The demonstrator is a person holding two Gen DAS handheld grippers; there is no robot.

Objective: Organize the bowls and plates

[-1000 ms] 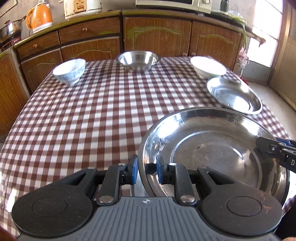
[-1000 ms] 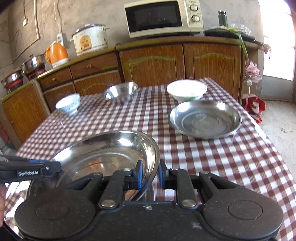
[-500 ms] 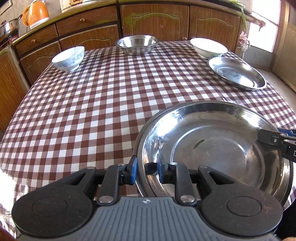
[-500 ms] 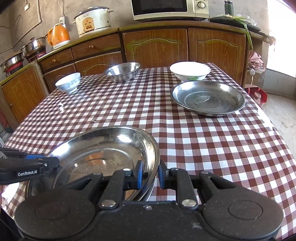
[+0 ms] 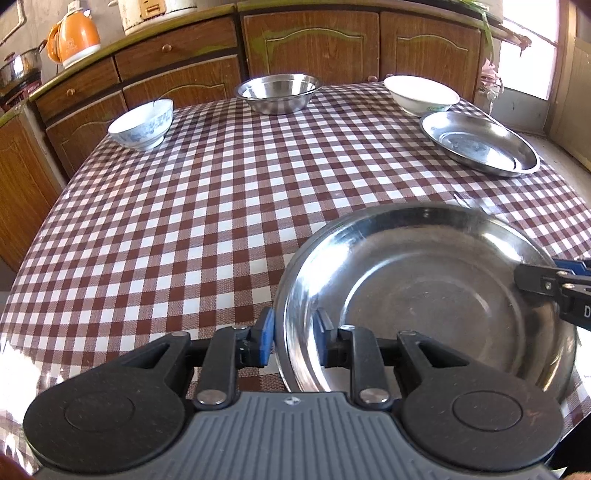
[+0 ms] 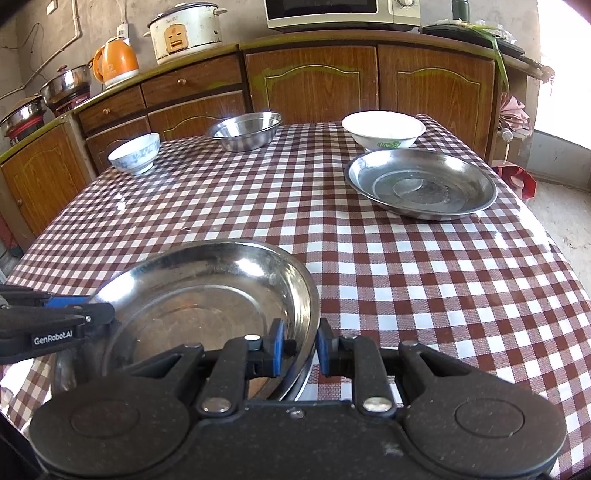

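Note:
A large steel plate (image 5: 424,295) (image 6: 207,295) is at the near edge of the checked table, gripped on both sides. My left gripper (image 5: 293,334) is shut on its left rim. My right gripper (image 6: 300,343) is shut on its right rim. Each gripper shows in the other's view, the right one (image 5: 554,286) and the left one (image 6: 55,325). A smaller steel plate (image 5: 480,142) (image 6: 419,182) lies at the far right. Behind it stands a white bowl (image 5: 421,94) (image 6: 382,129). A steel bowl (image 5: 277,92) (image 6: 243,129) is at the far middle, a blue-patterned bowl (image 5: 142,123) (image 6: 135,153) at the far left.
The table (image 5: 221,206) has a red-and-white checked cloth. Wooden cabinets (image 6: 314,81) stand behind it, bearing an orange kettle (image 6: 114,64), a rice cooker (image 6: 184,31) and a microwave (image 6: 343,13). Pots (image 6: 64,86) sit at the far left. A doorway is at the right.
Both grippers, still holding the large plate, have tipped up and come slightly nearer the far dishes. The grip on the plate is unchanged.

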